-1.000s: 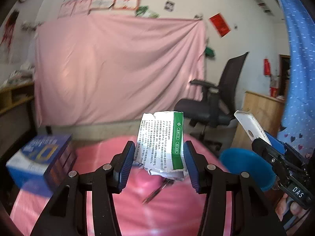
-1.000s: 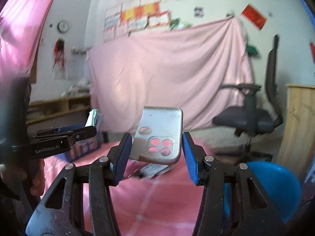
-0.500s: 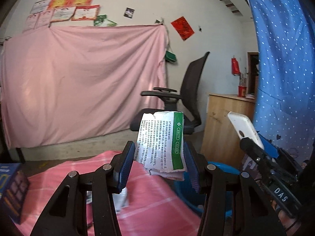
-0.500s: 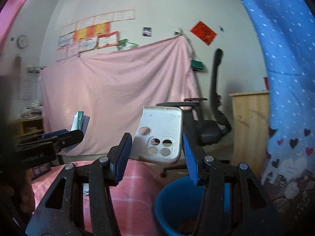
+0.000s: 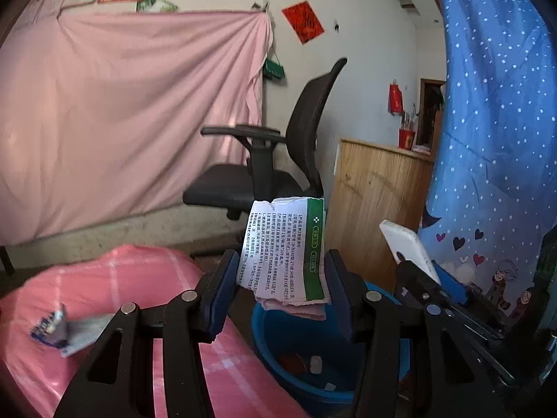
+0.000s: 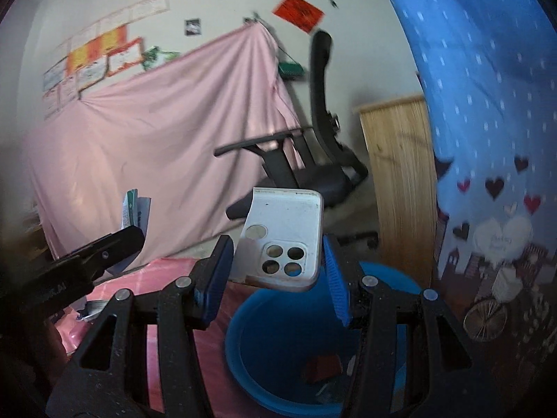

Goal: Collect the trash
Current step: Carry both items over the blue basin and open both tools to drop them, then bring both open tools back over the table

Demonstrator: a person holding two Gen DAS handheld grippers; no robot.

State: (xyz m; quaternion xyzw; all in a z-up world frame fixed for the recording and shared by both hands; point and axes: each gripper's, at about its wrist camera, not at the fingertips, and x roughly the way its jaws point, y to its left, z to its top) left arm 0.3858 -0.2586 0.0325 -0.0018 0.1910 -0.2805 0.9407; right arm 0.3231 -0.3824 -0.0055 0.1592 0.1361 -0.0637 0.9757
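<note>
Item: paper packet (image 5: 283, 247), pinched in left gripper (image 5: 278, 289), held above bucket (image 5: 278, 355) rim at 12 o'clock. Phone case (image 6: 283, 240), clamped in right gripper (image 6: 278, 278), above bucket (image 6: 264, 327). Release advised once centred over opening (judgement). Bucket contents blurred; wrapper (image 5: 59, 327) on pink cloth (image 5: 104, 278) at 9 o'clock indistinct.

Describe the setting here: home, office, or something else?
Probably a makeshift room in a home or small office: a black office chair, a pink sheet hung across the wall, a wooden cabinet.
</note>
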